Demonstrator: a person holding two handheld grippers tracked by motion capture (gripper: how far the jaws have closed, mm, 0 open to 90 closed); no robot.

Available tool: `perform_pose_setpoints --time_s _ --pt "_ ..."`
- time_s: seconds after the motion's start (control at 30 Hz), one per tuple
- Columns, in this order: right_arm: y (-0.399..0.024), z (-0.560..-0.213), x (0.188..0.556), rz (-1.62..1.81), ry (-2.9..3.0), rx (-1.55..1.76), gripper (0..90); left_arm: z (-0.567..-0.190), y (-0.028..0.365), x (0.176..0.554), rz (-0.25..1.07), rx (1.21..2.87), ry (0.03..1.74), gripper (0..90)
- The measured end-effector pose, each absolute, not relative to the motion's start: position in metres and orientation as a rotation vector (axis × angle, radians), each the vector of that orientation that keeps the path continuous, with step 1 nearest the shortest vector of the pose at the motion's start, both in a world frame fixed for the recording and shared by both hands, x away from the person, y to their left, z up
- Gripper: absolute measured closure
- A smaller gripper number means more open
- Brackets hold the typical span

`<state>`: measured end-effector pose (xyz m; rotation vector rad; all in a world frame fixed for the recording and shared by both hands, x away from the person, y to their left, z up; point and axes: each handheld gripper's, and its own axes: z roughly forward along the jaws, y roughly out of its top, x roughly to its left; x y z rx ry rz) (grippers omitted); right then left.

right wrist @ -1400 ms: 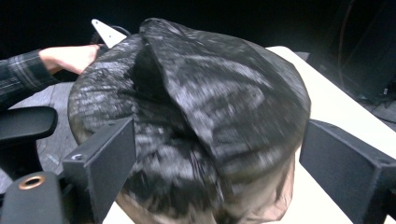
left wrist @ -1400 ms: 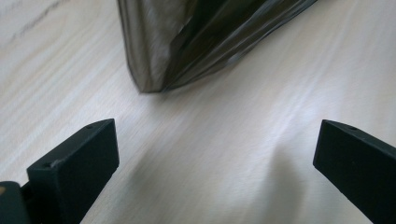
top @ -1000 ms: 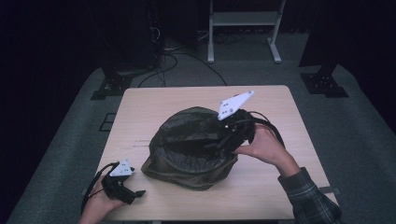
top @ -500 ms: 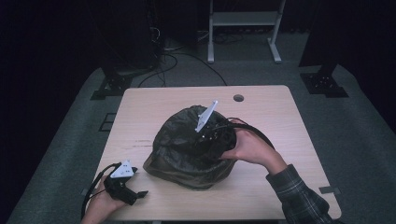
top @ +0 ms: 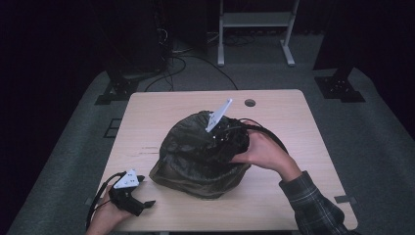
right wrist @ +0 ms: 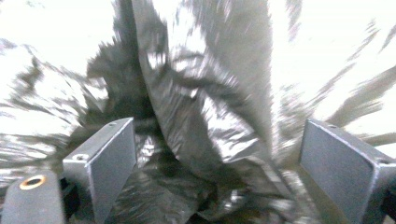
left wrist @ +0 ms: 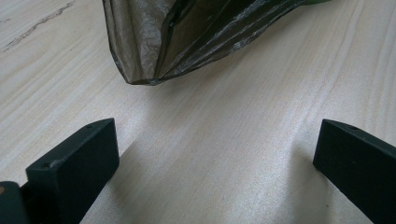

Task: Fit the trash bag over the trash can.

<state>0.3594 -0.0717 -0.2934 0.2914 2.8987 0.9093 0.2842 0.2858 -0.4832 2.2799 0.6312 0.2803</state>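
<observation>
Dark olive plastic bag (top: 198,155) mid-bench (top: 293,127); right gripper (top: 226,137) has swung from its far rim down into the heap. Left gripper (top: 128,193) idle, fingers wide, bag corner (left wrist: 140,70) ahead. Right fingers wide, film (right wrist: 205,116) between: grasp likely next.

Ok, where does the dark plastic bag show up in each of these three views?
High view: the dark plastic bag lies mid-table, under the right tool.
Left gripper view: its corner at top.
Right gripper view: crumpled film between the jaws.
Shared landmark: the wooden table.
</observation>
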Motion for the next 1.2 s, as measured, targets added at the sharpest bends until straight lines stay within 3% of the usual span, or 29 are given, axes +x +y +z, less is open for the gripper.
perform_pose_setpoints --time_s 0.2,0.37,0.87,1.0,1.2 --pt "-0.064 -0.268 0.362 1.011 2.851 0.278 9.8 -0.483 0.286 0.284 0.280 2.279 0.632 0.0" --pt "-0.037 -0.267 0.373 0.997 2.860 0.297 9.8 -0.483 0.286 0.284 0.280 2.279 0.632 0.0" --pt "0.035 -0.317 0.382 0.721 2.999 0.273 10.2 -0.483 0.286 0.284 0.279 2.278 0.632 0.0" --pt "0.040 -0.325 0.383 0.662 3.013 0.271 10.1 -0.483 0.286 0.284 0.280 2.278 0.633 0.0" --pt "0.015 -0.302 0.385 0.776 2.943 0.305 10.2 -0.483 0.286 0.284 0.280 2.278 0.633 0.0"
